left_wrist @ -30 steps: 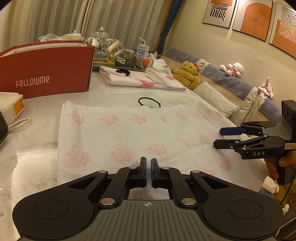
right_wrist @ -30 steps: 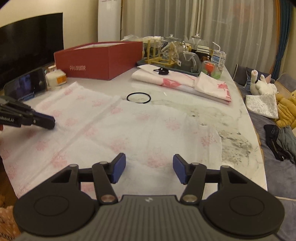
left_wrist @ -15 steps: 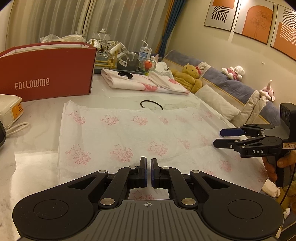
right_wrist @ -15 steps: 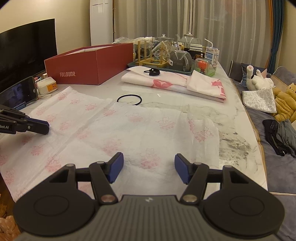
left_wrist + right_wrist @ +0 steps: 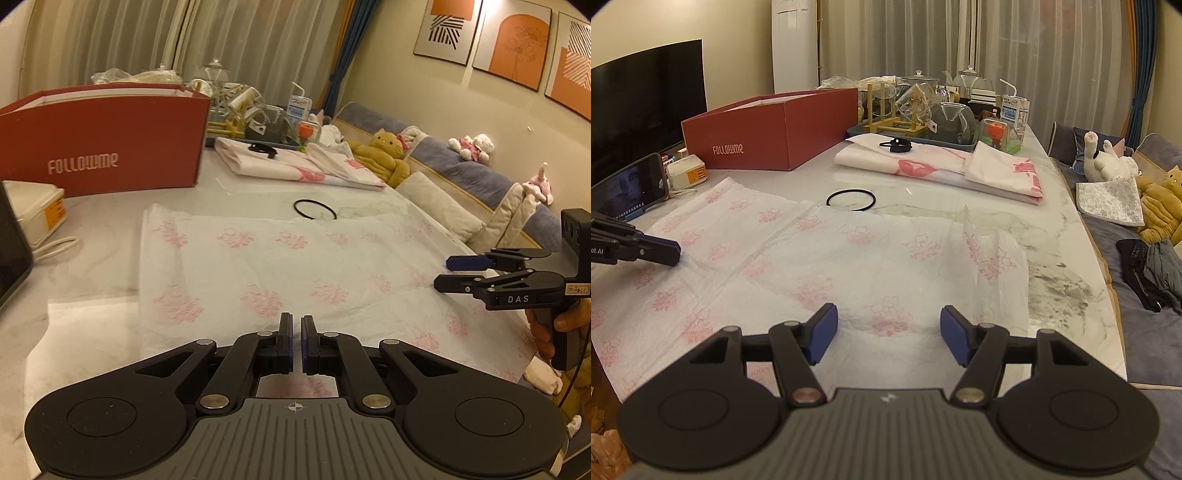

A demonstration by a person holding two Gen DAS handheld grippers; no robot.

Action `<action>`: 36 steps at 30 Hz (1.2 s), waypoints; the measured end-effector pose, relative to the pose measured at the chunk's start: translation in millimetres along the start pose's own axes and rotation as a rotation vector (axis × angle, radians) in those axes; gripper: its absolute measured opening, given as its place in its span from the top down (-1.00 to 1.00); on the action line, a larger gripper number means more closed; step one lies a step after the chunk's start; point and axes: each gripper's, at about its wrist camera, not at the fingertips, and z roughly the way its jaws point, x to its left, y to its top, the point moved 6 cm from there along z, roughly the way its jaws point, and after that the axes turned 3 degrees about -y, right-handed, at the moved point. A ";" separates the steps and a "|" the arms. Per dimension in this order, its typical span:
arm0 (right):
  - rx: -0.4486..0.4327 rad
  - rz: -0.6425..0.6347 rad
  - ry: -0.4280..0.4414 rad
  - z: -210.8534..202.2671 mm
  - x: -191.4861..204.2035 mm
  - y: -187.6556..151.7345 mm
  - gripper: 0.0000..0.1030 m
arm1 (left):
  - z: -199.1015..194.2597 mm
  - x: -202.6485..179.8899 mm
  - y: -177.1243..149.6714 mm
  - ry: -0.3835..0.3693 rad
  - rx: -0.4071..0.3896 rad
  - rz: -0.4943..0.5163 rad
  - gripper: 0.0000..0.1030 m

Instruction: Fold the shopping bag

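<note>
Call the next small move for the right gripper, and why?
Probably lower the right gripper onto the near edge of the bag and close on it. Its jaws stand open above the bag with nothing between them, while the left gripper is shut at the same edge. The bag lies spread flat on the table, so a fold away from the person looks likely.
</note>
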 end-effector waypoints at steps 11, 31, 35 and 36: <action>-0.057 -0.007 0.051 -14.7 13.2 4.5 -0.10 | -24.4 18.8 -11.8 0.033 -0.018 -0.023 0.92; -0.149 -0.912 0.362 -42.7 180.7 -49.5 -0.50 | -58.8 35.2 -6.8 -0.113 -0.126 -0.106 0.91; -0.098 -0.895 0.367 -44.1 172.9 -53.9 -0.12 | -67.4 33.3 -4.7 -0.117 -0.152 -0.055 0.91; -0.085 -0.885 0.383 -46.2 171.1 -53.1 -0.04 | -69.8 31.9 -4.3 -0.118 -0.158 -0.037 0.91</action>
